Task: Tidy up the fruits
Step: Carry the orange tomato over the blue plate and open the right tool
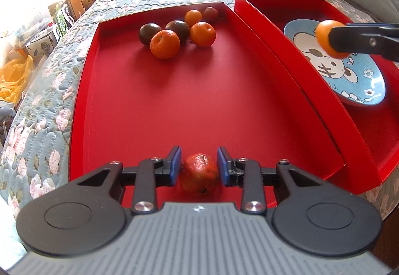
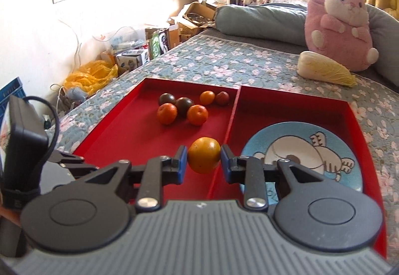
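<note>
Where sunlight falls, floral quilt [image 2: 224,60].

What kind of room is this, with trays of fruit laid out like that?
Most likely a lived-in bedroom. The red trays sit on a bed with a floral quilt, a pink plush toy leans by a pillow, and cardboard boxes pile up along the wall.

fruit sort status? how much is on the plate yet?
Done: nothing yet, the plate in the right tray is bare. In hand: the right gripper holds an orange fruit near the trays' divider; the left gripper is shut on a reddish fruit in the left tray. Left: six fruits clustered at that tray's far end.
</note>
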Tool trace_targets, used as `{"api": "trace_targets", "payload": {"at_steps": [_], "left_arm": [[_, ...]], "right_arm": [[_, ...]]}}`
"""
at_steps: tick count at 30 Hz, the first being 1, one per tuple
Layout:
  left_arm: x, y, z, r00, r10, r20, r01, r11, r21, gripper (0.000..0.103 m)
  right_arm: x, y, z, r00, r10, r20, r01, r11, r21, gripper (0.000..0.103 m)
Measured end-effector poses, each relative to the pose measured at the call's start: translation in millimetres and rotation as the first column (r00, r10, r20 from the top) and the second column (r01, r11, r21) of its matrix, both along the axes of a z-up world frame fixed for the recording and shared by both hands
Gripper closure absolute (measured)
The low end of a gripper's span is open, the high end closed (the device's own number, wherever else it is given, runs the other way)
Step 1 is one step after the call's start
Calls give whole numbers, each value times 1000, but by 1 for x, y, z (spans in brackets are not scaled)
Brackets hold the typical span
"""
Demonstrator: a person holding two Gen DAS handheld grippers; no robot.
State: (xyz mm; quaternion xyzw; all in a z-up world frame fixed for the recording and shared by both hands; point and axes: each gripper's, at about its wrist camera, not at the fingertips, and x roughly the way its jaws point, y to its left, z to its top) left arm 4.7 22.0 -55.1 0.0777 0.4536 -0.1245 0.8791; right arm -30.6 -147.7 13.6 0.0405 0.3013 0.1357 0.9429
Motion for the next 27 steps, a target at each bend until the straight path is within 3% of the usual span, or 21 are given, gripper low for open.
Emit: {"api": "trace_targets", "payload": {"at_steps": [18, 27], "left_arm": [[-1, -2, 15, 998, 8, 65, -5, 999, -36, 67], [1, -11, 17, 997, -6, 72, 9, 999, -40, 67]], "right_arm": [[4, -70, -19, 983, -180, -26, 180, 983, 17, 71], [26, -115, -58, 942, -295, -159, 296, 955, -20, 71]]}}
